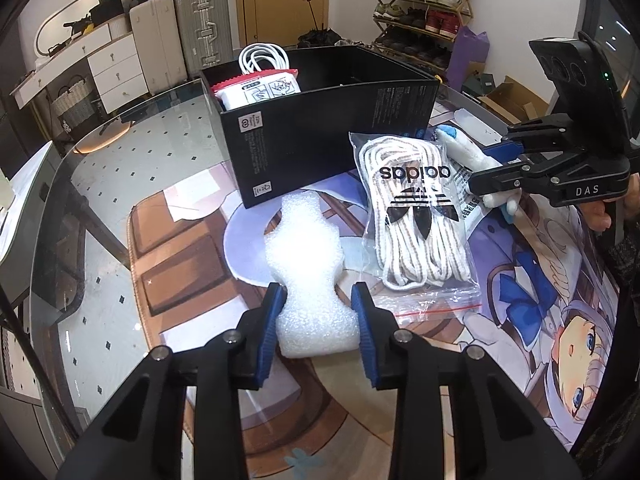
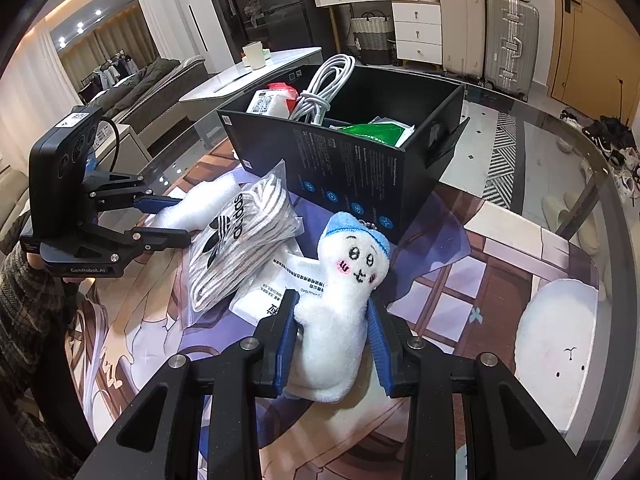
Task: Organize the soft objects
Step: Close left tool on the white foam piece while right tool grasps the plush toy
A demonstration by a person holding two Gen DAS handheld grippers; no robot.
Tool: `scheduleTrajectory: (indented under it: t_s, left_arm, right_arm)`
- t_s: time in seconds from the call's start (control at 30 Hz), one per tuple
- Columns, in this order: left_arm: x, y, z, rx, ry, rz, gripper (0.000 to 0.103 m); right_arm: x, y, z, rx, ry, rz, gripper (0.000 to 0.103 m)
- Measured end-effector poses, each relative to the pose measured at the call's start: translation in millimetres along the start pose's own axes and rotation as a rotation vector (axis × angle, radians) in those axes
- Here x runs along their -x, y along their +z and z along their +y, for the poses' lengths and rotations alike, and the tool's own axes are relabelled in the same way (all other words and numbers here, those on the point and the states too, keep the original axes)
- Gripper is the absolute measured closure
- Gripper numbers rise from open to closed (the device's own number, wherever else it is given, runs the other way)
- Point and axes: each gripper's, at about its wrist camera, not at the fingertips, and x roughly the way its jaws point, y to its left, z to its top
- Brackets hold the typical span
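We cannot see the floor of the black box (image 2: 352, 168); only the tops of a coiled white cable (image 2: 326, 84), a red-edged packet (image 1: 260, 90) and something green (image 2: 374, 132) show above its walls. The printed pouch (image 2: 280, 284) under the plush is largely covered, its text too small to read.

The foam piece (image 1: 308, 276) is white, bubbly and waisted. It lies on the picture mat (image 1: 180, 264), its long axis running from our left gripper (image 1: 318, 312) toward the box. Both blue pads pinch its narrow waist.

The plush toy (image 2: 344, 308) is white with a blue cap and a drawn face, standing upright, head toward the box. Our right gripper (image 2: 334, 340) squeezes its body between 2 pads.

Between them lies the clear bag of white laces (image 1: 416, 224), close by the box wall.
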Motion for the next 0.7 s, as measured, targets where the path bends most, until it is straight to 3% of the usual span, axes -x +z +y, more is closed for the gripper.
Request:
scheduleTrajectory:
  t_s: [0.7]
  left_arm:
    - [26.3, 11.5, -4.7, 0.012, 0.025, -0.102, 0.07]
  right_arm:
    - [24.0, 10.8, 1.2, -0.008, 0.019, -0.077, 0.069]
